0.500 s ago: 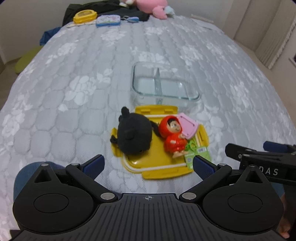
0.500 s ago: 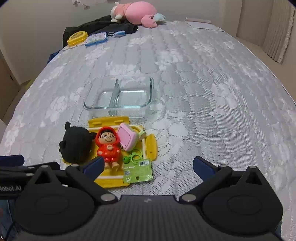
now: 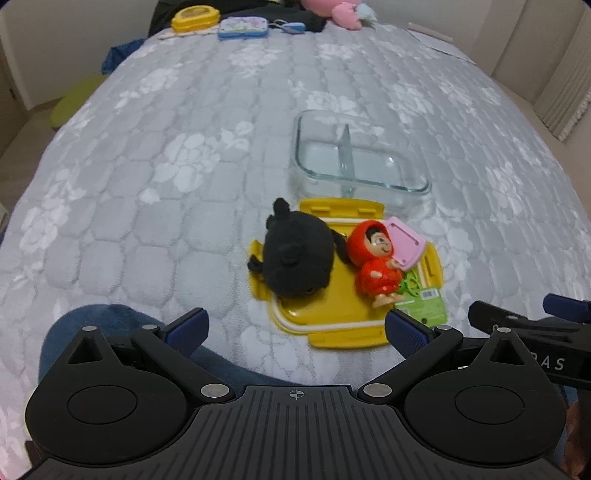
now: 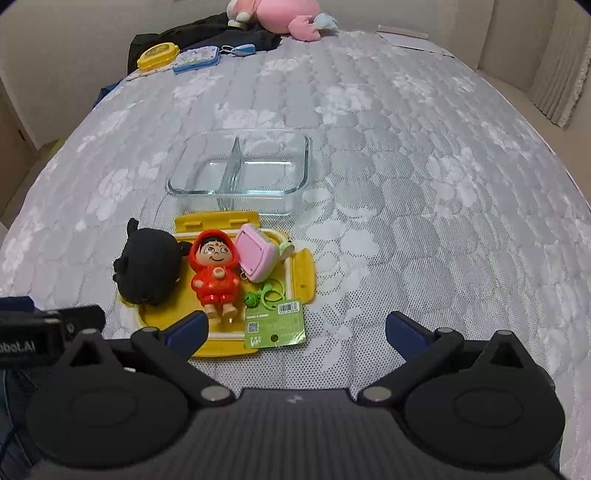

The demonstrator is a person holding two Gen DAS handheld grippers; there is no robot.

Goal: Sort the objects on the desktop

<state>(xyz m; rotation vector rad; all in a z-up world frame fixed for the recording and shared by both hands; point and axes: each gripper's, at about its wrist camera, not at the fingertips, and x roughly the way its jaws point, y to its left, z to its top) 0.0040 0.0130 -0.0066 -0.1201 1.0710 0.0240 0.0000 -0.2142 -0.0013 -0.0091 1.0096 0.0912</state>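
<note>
A yellow lid [image 3: 332, 314] [image 4: 303, 273] lies on the grey quilt and carries a black plush [image 3: 295, 258] [image 4: 147, 269], a red-hooded doll [image 3: 376, 264] [image 4: 214, 273], a pink case [image 3: 404, 245] [image 4: 255, 256] and a green keyring on a card [image 3: 421, 299] [image 4: 275, 325]. A clear two-compartment glass dish [image 3: 354, 158] [image 4: 240, 170] stands just behind the lid, empty. My left gripper [image 3: 295, 328] is open and empty, just in front of the lid. My right gripper [image 4: 295, 328] is open and empty, to the lid's right front.
At the bed's far end lie a yellow box [image 3: 194, 16] [image 4: 159, 55], a blue tin [image 3: 242, 27] [image 4: 195, 59], a pink plush [image 4: 288, 14] and dark clothing [image 4: 221, 33]. A blue-clad knee [image 3: 103, 325] shows under my left gripper.
Both grippers have shifted slightly; the left view has moved left, so the lid and dish sit further right in it. Nothing was grasped or moved.
</note>
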